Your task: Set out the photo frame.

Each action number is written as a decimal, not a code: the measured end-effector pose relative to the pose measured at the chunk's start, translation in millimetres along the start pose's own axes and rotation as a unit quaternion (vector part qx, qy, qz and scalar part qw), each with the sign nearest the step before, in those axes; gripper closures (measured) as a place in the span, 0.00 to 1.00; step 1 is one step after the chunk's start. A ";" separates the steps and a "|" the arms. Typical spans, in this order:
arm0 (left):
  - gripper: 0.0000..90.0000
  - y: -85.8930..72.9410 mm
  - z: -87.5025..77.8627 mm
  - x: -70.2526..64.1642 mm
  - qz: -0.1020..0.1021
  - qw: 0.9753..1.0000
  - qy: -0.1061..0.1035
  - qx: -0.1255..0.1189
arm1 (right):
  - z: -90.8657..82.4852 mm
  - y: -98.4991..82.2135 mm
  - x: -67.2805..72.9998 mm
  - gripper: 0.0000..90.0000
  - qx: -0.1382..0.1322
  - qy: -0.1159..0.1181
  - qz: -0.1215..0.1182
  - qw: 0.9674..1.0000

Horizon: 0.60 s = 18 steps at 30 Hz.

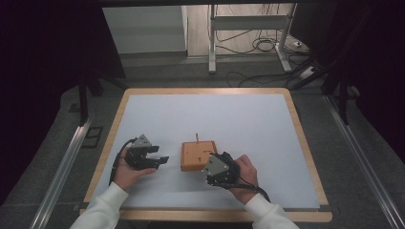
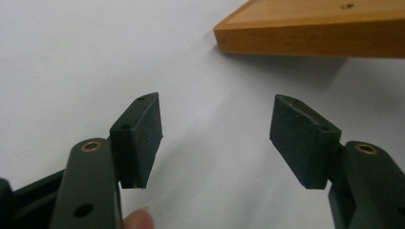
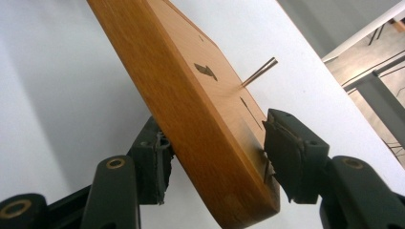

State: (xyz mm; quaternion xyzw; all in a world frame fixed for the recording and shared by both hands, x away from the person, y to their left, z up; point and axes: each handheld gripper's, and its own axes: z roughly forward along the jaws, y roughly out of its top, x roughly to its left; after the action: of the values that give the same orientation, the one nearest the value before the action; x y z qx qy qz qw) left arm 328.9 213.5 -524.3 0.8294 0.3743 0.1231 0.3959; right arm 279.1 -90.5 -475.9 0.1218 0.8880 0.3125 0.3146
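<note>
wooden block (image 1: 197, 155): square, thick slab of orange-brown wood, lying flat on the white table mat (image 1: 248, 119) near its front edge, between the two grippers. top face carries small cut slots and one thin upright peg (image 1: 196, 137) at the far edge.

right gripper (image 3: 215, 155): jaws part-open and set astride the block's near corner, one pad on the top face, the other under or against the lower edge; the pads appear to press on the wood.

left gripper (image 2: 216, 138): jaws wide apart, nothing between them, pointed at the block's left side, clear of it.

handling, judged: rigid, solid, moderately heavy for its size; smooth finished faces may slip under rubber pads. best gripped across its thickness at an edge or corner. the peg looks slender and breakable, so keep off it.
</note>
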 end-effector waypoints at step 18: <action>0.38 -3.1 4.7 -4.1 0.009 1.000 0.000 0.009 | 3.5 27.2 -27.2 0.59 0.016 0.030 -0.002 0.999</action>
State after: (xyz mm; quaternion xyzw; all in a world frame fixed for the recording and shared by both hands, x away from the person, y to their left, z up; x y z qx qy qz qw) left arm 326.8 209.2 -529.3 0.8362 0.3678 0.1229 0.3877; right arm 302.9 -78.9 -447.8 0.1155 0.9022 0.3007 0.2868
